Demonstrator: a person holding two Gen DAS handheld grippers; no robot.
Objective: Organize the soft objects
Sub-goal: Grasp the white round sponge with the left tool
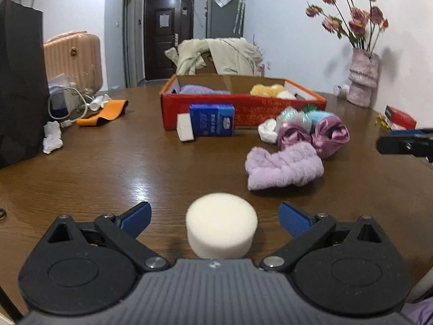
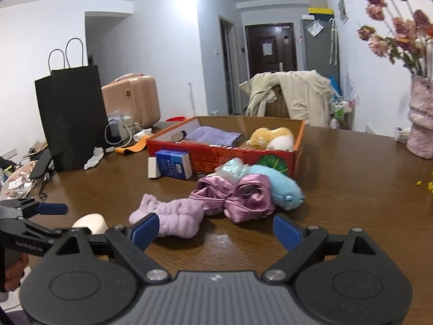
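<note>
Item: round white sponge puff [image 1: 221, 223], upright on the tabletop [image 1: 108, 168], between the wide-apart fingers of the left tool [image 1: 215, 216], untouched. Likely light and squashy; best pinched across its curved side. Right tool [image 2: 215, 228]: spread, empty, near the lilac plush headband [image 2: 173, 216].

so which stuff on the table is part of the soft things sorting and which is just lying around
Part of the job:
- round sponge between the open left claw
- lilac fluffy cloth
- pink satin bundle
- blue plush toy
- red box, already holding a purple towel and a yellow plush

Lying about:
- black paper bag
- blue carton
- vase of flowers
- orange strap
</note>
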